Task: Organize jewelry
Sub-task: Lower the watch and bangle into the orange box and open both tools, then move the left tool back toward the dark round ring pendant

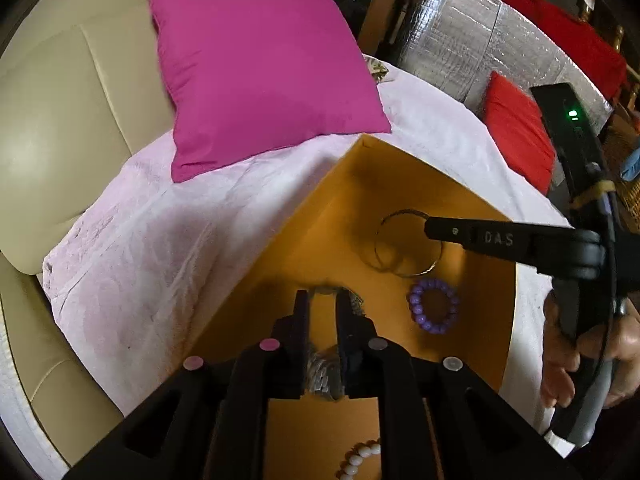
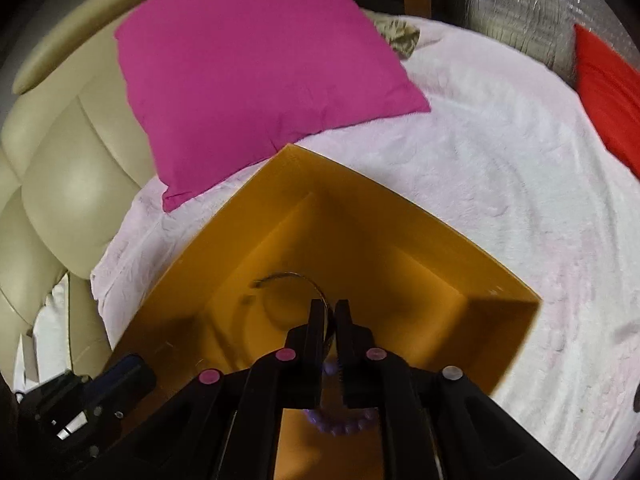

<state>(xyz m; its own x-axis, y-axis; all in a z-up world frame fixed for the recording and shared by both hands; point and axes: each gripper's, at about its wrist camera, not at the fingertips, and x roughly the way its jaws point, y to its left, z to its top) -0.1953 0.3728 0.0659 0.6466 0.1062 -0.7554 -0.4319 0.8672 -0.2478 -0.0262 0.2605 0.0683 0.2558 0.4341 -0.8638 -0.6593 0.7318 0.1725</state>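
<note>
Over the orange box (image 1: pixel 340 208) on the bed, the left claw (image 1: pixel 323 300) clamps a silver chain (image 1: pixel 320 376) while the right claw (image 2: pixel 329 308) pinches thin bangles (image 1: pixel 404 270), probably to lay them apart from the purple bracelet (image 1: pixel 434 306).

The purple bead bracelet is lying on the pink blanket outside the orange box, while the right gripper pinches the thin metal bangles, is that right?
Not quite. The purple bead bracelet lies inside the orange box, on its floor beside the thin metal bangles, as the left wrist view shows. The right gripper does pinch the bangles.
</note>
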